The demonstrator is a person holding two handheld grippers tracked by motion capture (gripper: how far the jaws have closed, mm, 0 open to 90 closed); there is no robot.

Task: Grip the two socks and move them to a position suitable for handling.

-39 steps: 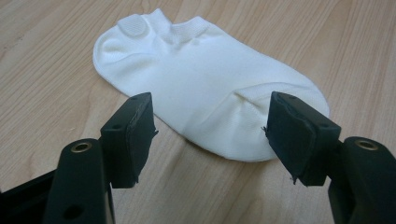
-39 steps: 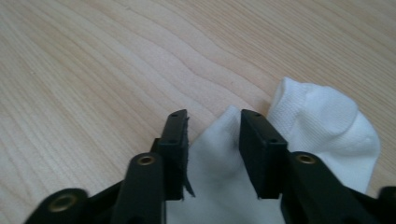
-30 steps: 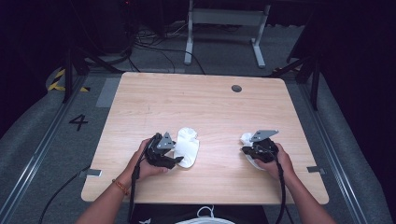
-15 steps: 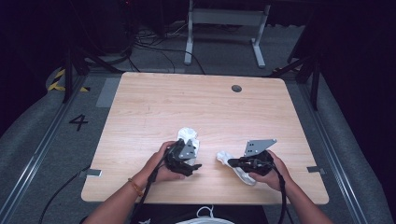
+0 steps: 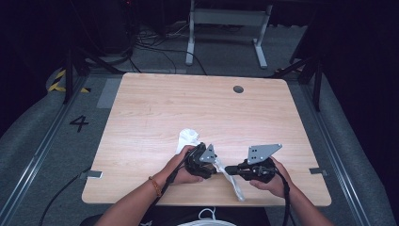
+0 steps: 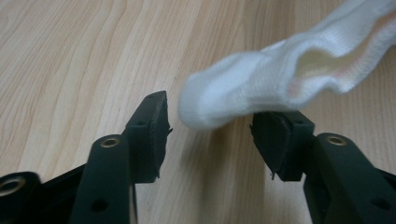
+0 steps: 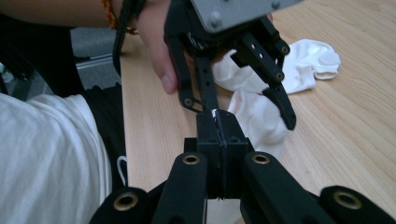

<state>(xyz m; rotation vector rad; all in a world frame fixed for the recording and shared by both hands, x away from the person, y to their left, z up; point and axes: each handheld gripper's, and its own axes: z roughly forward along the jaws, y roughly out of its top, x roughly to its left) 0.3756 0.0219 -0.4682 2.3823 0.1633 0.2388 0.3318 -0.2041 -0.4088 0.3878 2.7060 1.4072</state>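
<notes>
White knitted cotton sock (image 6: 299,79) lies across between the wide-apart jaws of the left gripper (image 6: 210,133); the right gripper (image 7: 219,140), jaws closed, pinches its edge.

On the desk (image 5: 155,108), near its front edge, the left claw (image 5: 212,165) and right claw (image 5: 229,169) face each other. One sock (image 5: 187,138) lies behind the left claw. A second sock (image 5: 234,181) extends between both claws toward the front edge.
</notes>
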